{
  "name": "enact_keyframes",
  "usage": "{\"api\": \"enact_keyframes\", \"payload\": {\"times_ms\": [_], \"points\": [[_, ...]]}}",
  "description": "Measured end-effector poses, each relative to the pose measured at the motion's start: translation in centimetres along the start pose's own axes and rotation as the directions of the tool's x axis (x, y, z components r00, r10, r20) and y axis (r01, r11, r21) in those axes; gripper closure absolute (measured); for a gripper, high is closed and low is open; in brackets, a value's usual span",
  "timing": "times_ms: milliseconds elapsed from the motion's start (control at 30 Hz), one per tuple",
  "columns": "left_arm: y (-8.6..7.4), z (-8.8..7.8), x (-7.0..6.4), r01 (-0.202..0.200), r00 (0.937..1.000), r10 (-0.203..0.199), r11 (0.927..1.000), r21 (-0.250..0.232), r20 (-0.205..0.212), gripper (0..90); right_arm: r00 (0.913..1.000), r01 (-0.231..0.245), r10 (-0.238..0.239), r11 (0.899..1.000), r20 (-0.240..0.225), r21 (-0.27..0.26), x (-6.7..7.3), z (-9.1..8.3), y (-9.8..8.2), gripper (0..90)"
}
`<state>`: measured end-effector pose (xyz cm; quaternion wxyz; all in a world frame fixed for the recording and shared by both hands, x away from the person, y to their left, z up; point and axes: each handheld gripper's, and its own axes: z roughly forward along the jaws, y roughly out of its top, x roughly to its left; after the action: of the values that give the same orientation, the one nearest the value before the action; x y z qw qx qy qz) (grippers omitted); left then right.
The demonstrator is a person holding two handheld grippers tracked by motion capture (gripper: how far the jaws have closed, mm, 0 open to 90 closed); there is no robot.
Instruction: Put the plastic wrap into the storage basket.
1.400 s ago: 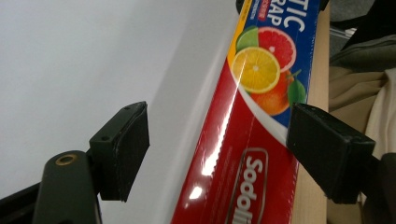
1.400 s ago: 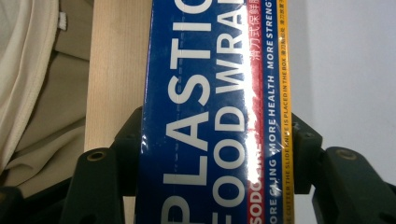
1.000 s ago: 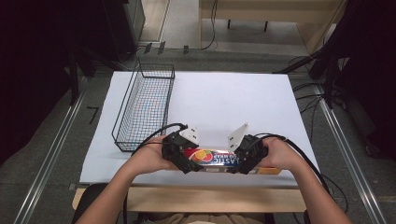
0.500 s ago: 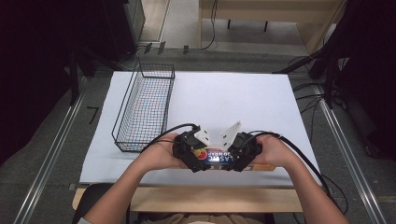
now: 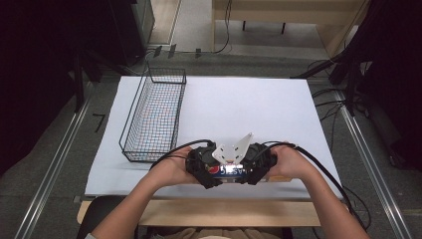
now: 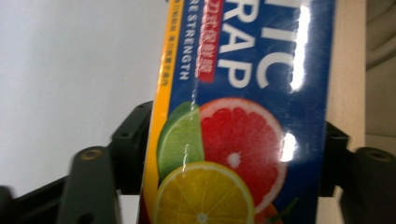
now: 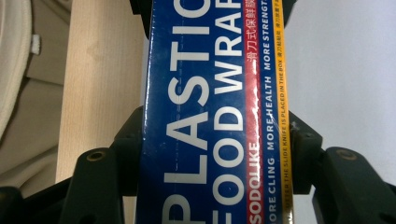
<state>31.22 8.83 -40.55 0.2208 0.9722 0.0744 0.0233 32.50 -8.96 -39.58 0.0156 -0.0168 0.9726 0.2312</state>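
Observation:
A blue plastic food wrap box [image 5: 230, 170] lies crosswise at the front edge of the white table sheet [image 5: 249, 109], between my two hands. My left gripper [image 5: 211, 172] has just been closing its jaws, which now press both long sides of the box [image 6: 243, 116] at the end printed with citrus fruit. In the left gripper view the left gripper [image 6: 233, 135] straddles that end. My right gripper [image 5: 251, 169] is shut on the other end. In the right gripper view the right gripper [image 7: 217, 135] clamps the box [image 7: 210, 107] across its lettering. The two grippers stand almost side by side.
A black wire basket [image 5: 154, 114] stands on the left part of the sheet, reaching toward the back. A wooden table edge [image 5: 224, 209] runs just behind the hands. Cables [image 5: 318, 164] trail from both grippers. Metal rails [image 5: 54, 169] flank the table.
My left gripper slid right along the box toward the right gripper and its jaws closed onto the box. The right gripper stayed where it was, still shut.

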Motion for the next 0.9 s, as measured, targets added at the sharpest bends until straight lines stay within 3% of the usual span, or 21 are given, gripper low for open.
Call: {"api": "enact_keyframes", "payload": {"times_ms": [100, 200, 267, 433, 500, 600, 767, 833, 900], "points": [[0.1, -0.3, -0.2, -0.002, 1.0, 0.002, 1.0, -0.002, -0.002, 38.0, 0.9999, 0.013, -0.013, 1.0, -0.003, -0.011, 0.1, -0.1, -0.1, 40.6], [0.0, -0.5, -0.3, 0.007, 0.9995, -0.007, 1.0, 0.005, 0.031, 39.7, 0.9994, 0.024, -0.025, 0.999, -0.024, -0.026, 0.0, -0.1, -0.1, 40.4], [-0.1, -0.6, -0.4, 0.006, 0.9995, -0.007, 0.9999, 0.009, 0.029, 40.3, 0.9988, 0.028, -0.03, 0.999, -0.039, -0.033, 0.0, 0.0, -0.1, 40.2], [-0.1, -0.9, -0.7, -0.002, 0.9998, 0.002, 1.0, 0.004, 0.018, 40.6, 0.9991, 0.028, -0.03, 0.999, -0.029, -0.042, 0.2, -0.1, -0.1, 38.9], [-0.2, -1.0, -0.8, 0.002, 0.9999, -0.002, 1.0, 0.004, 0.012, 40.7, 0.999, 0.043, -0.044, 0.996, -0.008, -0.08, 0.6, -0.6, -0.1, 37.3], [-0.2, -1.3, -0.7, 0.02, 0.9997, -0.02, 0.9997, -0.013, 0.014, 40.8, 0.9991, 0.009, -0.013, 0.994, -0.04, -0.106, 0.2, -1.1, -0.2, 32.4], [-0.5, -1.4, -0.6, 0.027, 0.9996, -0.027, 0.9996, 0.004, 0.002, 40.6, 1.0, -0.006, 0.007, 0.994, 0.006, -0.11, 0.1, -1.0, -0.7, 24.8], [-0.6, -1.5, -0.6, 0.033, 0.9994, -0.033, 0.9995, 0.003, -0.007, 40.5, 0.9991, -0.033, 0.037, 0.99, 0.023, -0.134, 0.0, -1.2, -1.0, 22.8], [-0.7, -1.7, -0.4, 0.051, 0.9986, -0.051, 0.9987, 0.0, 0.012, 40.4, 0.9977, -0.059, 0.064, 0.987, 0.023, -0.147, -0.2, -1.5, -1.3, 22.8]]}}
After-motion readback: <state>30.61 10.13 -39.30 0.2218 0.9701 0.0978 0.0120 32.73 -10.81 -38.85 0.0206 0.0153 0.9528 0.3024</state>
